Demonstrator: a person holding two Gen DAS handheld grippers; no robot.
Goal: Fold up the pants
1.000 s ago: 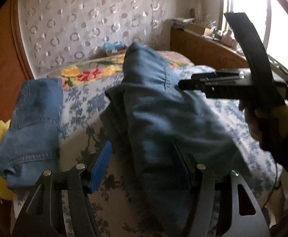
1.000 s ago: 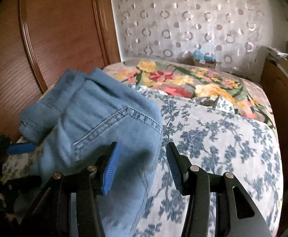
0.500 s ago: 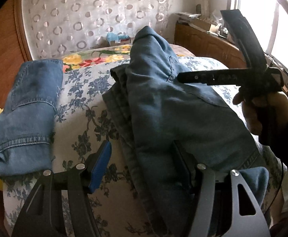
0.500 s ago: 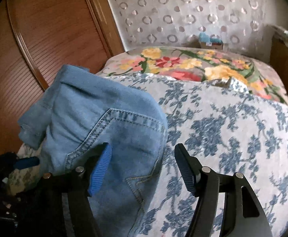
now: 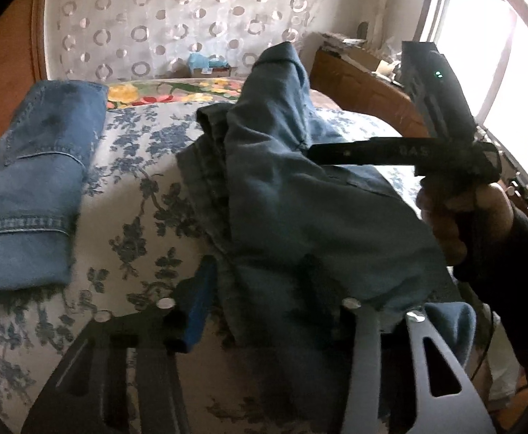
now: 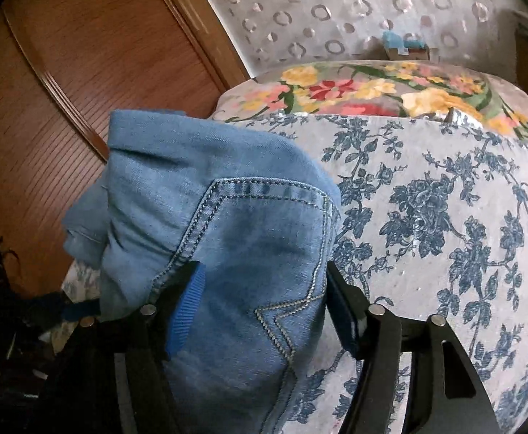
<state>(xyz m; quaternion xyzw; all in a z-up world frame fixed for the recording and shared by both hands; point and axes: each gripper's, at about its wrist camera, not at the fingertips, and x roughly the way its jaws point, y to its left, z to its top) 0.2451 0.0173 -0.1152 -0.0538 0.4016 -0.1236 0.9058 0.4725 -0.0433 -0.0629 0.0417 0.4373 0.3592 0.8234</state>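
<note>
Dark blue pants [image 5: 292,195] lie bunched along the flowered bedspread [image 5: 137,199], with one end raised toward the back. My left gripper [image 5: 260,300] is open, and the pants' near end lies between its fingers. The right gripper's body [image 5: 401,152] reaches in from the right, level with the raised part. In the right wrist view my right gripper [image 6: 264,307] is open, with light blue denim [image 6: 220,217] lying between its fingers. Whether that denim is the same pants I cannot tell.
Folded light blue jeans [image 5: 36,181] lie at the left on the bed. A wooden headboard [image 6: 64,108] stands at the left, a patterned curtain [image 5: 177,21] behind, a wooden ledge [image 5: 365,90] and a bright window [image 5: 481,72] at the right. A multicoloured floral blanket [image 6: 372,90] covers the far end.
My left gripper has moved forward over the pants, and the view has tipped down. My right gripper has moved closer to the light denim, which now lies between its fingers.
</note>
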